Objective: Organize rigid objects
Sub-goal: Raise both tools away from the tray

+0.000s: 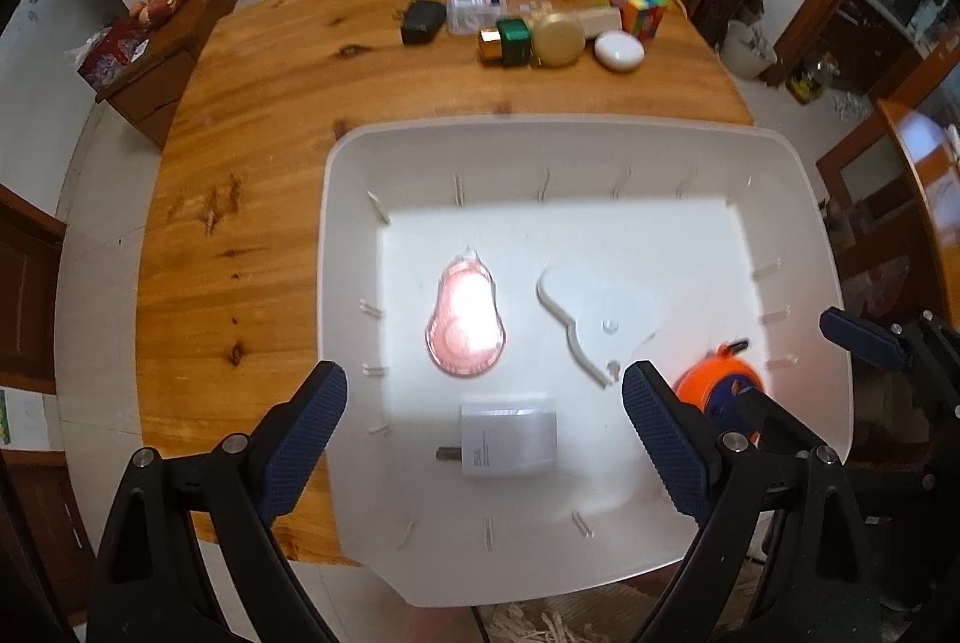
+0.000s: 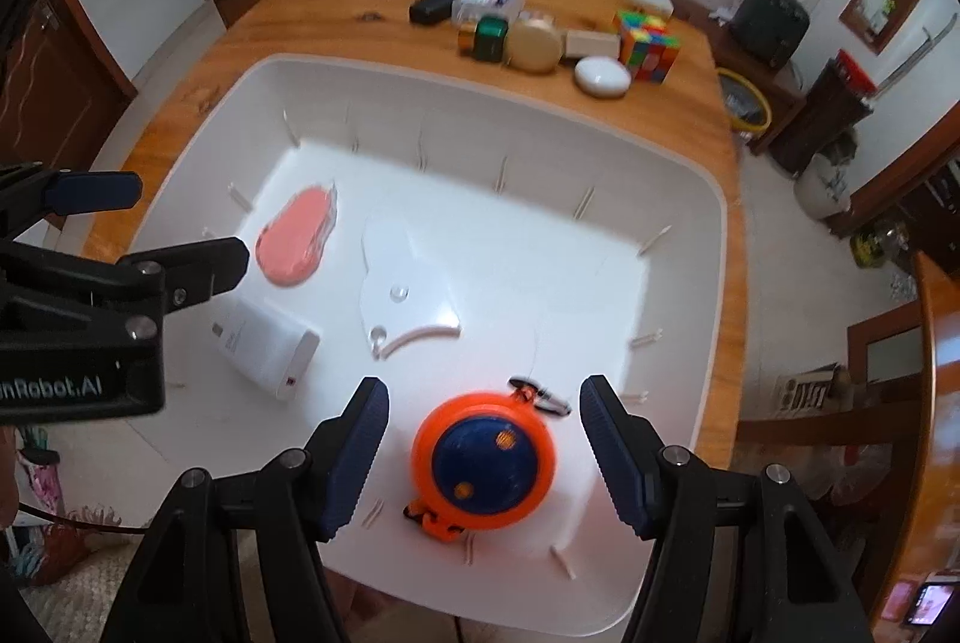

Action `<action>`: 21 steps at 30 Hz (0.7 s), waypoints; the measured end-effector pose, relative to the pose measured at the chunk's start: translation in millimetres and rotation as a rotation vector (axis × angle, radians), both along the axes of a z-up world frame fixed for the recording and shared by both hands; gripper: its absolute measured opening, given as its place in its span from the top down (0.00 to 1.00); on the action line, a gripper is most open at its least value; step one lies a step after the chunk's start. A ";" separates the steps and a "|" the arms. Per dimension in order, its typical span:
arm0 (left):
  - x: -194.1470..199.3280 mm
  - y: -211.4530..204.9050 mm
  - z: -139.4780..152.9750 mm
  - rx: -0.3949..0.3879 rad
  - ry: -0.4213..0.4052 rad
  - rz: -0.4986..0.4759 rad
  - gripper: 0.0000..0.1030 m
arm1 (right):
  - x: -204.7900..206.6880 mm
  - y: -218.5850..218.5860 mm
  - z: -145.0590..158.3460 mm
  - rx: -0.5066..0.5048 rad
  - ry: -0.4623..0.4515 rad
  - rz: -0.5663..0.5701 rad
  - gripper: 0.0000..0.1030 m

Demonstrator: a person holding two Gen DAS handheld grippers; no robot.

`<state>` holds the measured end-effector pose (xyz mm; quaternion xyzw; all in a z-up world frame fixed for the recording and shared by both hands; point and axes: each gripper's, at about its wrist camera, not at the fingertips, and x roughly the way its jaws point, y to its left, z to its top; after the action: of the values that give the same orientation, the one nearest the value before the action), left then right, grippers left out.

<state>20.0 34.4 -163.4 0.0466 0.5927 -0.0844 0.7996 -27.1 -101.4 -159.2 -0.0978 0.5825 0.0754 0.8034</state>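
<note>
1. Our left gripper hangs over the white bin with its jaws spread wide and nothing between the pads; the white charger lies on the bin floor below them.
2. Our right gripper stands partly open, its pads either side of the orange-and-blue round toy but clear of it, so we judge the toy rests on the floor, not held.
3. Also in the bin lie a pink oval case and a flat white plastic piece, apart from each other.
4. Beyond the bin, on the wooden table, a row waits: black adapter, green box, gold round tin, white puck, colour cube.
5. We judge both tongs are between drops; next we reach across the rim to that row, close on one piece and carry it back.
</note>
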 end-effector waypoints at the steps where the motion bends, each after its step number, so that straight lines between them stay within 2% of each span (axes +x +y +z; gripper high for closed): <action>1: 2.0 1.3 3.4 -0.007 -0.005 0.006 0.08 | 1.6 -1.2 4.3 0.004 -0.012 -0.003 0.35; 9: 23.4 10.0 44.1 -0.078 -0.072 0.033 0.08 | 17.7 -9.0 39.2 0.043 -0.095 -0.035 0.35; 21: 62.0 7.5 105.1 -0.091 -0.205 0.006 0.08 | 49.9 -21.1 81.6 0.098 -0.180 -0.082 0.35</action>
<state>81.9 42.0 -58.2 0.0168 0.5033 -0.1037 0.8577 22.8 -122.5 -77.6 -0.0409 0.5071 0.0621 0.8586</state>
